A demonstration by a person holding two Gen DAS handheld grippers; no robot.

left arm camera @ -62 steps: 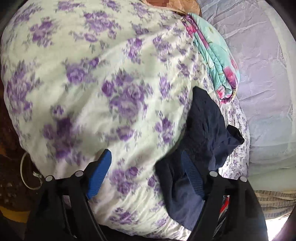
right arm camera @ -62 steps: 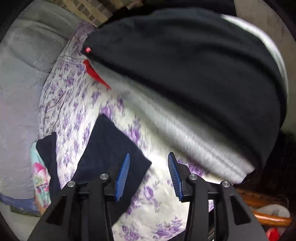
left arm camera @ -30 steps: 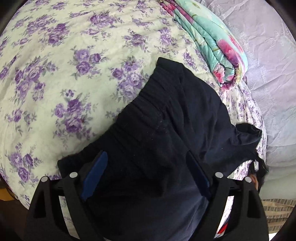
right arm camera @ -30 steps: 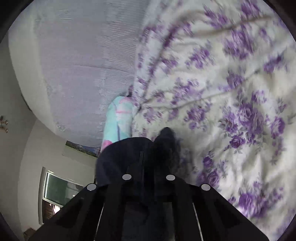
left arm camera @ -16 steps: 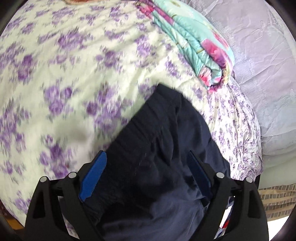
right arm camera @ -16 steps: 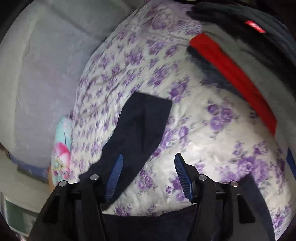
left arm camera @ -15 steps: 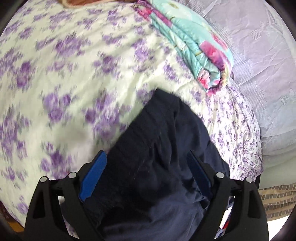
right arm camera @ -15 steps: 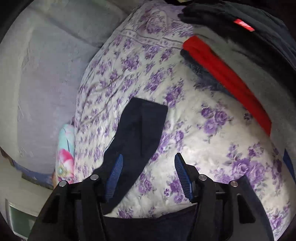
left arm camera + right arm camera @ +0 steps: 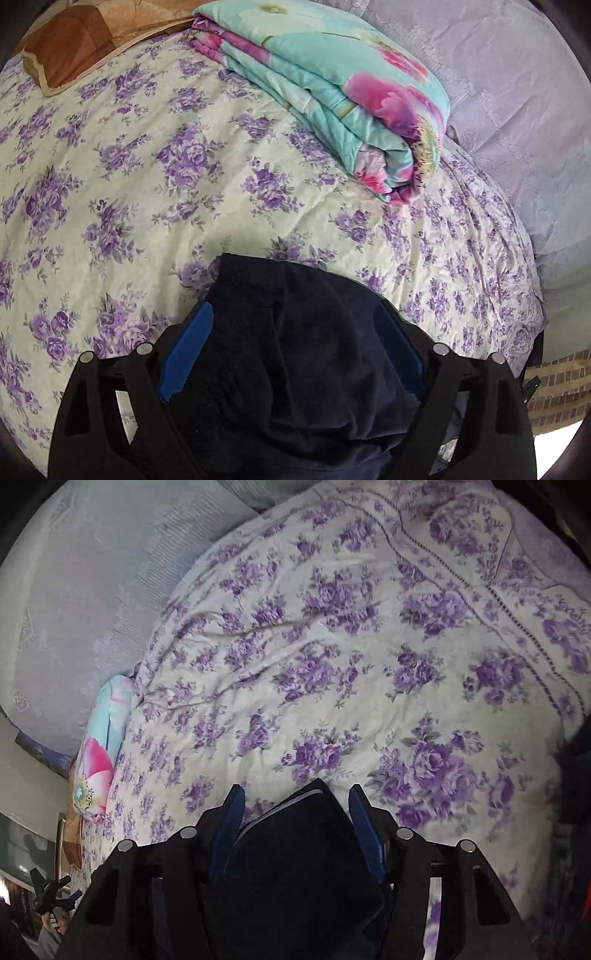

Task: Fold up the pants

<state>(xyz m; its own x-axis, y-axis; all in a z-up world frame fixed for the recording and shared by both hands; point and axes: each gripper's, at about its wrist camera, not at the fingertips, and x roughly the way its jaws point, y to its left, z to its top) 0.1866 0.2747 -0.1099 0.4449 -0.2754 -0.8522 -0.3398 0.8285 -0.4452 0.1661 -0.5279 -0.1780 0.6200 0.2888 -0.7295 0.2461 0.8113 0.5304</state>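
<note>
Left tongs (image 9: 291,347): blue pads spread wide, dark navy pants (image 9: 295,350) bunched in the gap between them; cloth fills the gap but no pinch is seen. Pants lie on the near part of the bed (image 9: 147,184), on its purple-flowered sheet, edge reaching just past the pads toward the far side.

Right tongs (image 9: 295,812): pads apart, a folded corner of the pants (image 9: 299,853) poking up between them, layered edges visible; whether the pads press the cloth, cannot tell.

Folded teal-and-pink quilt (image 9: 332,92) at far right of the bed, well apart from the pants. Brown cushion (image 9: 70,55) at far left. Pale lilac padded headboard (image 9: 517,92) beyond the quilt
</note>
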